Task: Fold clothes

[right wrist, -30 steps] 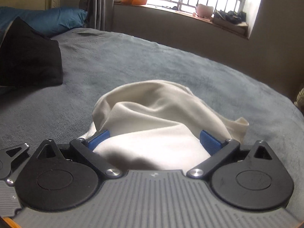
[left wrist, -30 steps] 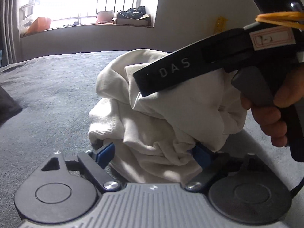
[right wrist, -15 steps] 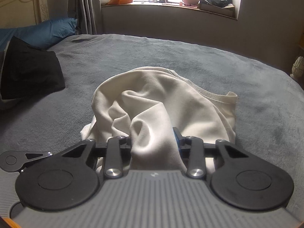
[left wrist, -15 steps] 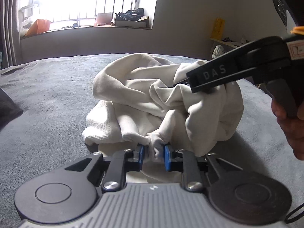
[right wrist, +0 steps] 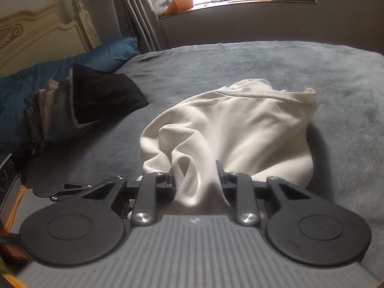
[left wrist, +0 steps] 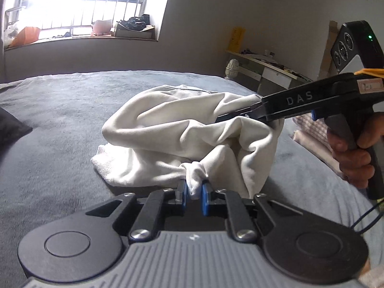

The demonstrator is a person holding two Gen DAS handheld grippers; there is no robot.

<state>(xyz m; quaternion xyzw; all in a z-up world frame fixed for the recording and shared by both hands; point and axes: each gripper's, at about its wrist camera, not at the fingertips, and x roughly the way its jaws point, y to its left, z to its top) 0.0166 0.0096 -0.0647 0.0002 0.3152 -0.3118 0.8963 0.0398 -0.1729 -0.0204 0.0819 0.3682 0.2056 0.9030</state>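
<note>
A cream-white sweatshirt lies bunched on the grey bed. My left gripper is shut on a pinched fold at the garment's near edge, between its blue pads. In the left wrist view the right gripper comes in from the right, held by a hand, and bites into the cloth's upper right part. In the right wrist view the sweatshirt spreads ahead with its ribbed collar at the far side. My right gripper is shut on a thick bunch of that fabric.
The grey blanket covers the bed. A stack of folded clothes with a black one on top sits at the left by a blue pillow and the headboard. A shelf and a pink checked cloth lie right.
Both grippers went from open around the heap to shut on the cloth. They have since risen and drawn apart, so the sweatshirt is lifted and stretched between them.
</note>
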